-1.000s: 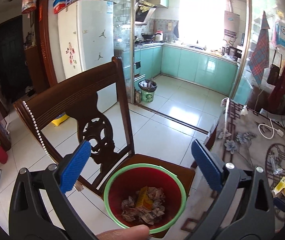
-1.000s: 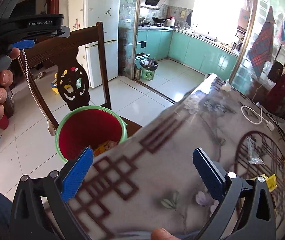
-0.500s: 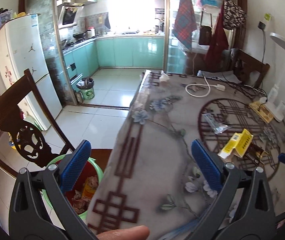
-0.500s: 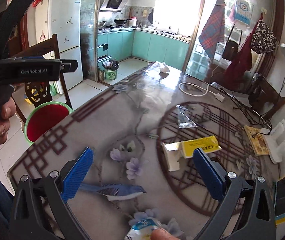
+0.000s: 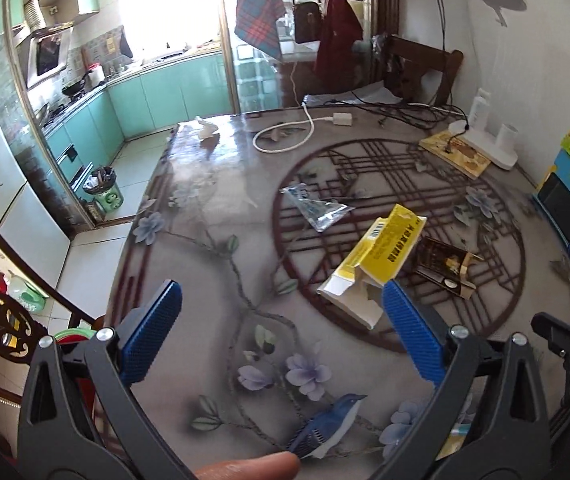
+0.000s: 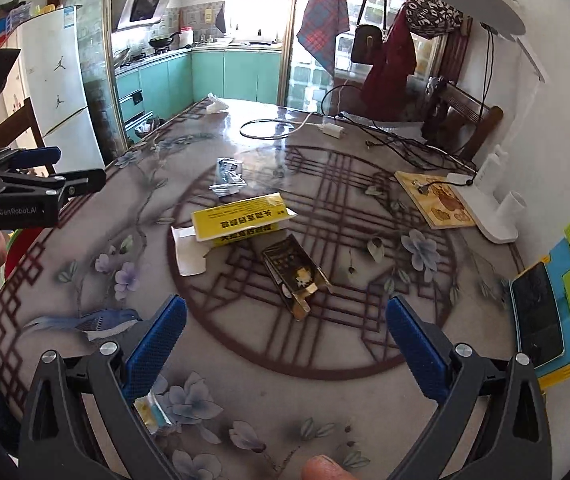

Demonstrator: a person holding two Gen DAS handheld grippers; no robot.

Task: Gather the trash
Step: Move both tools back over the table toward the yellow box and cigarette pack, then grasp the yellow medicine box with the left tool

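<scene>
**Both tongs wide over the littered table**

My left tongs [image 5: 281, 328] hang above the near part of the table [image 5: 205, 264], their blue pads spread wide with nothing between them. My right tongs [image 6: 285, 340] are just as wide and just as empty, pointed at the round pattern in the tablecloth.

The trash lies inside that pattern. A torn yellow box [image 6: 241, 222] sits near the middle, its white flap folded out toward me. Just beside it, on the right, lies a dark box with gold trim [image 6: 295, 272], opened at one end. A crumpled clear wrapper [image 6: 227, 178] rests a little beyond the yellow box, apart from it. Close under my right tongs, by the left pad, a small wrapper [image 6: 151, 414] lies on the cloth.

Past the table's left edge, behind my left tongs, a sliver of the red bin with a green rim [image 5: 75, 336] shows on the chair [image 5: 5, 328].
</scene>
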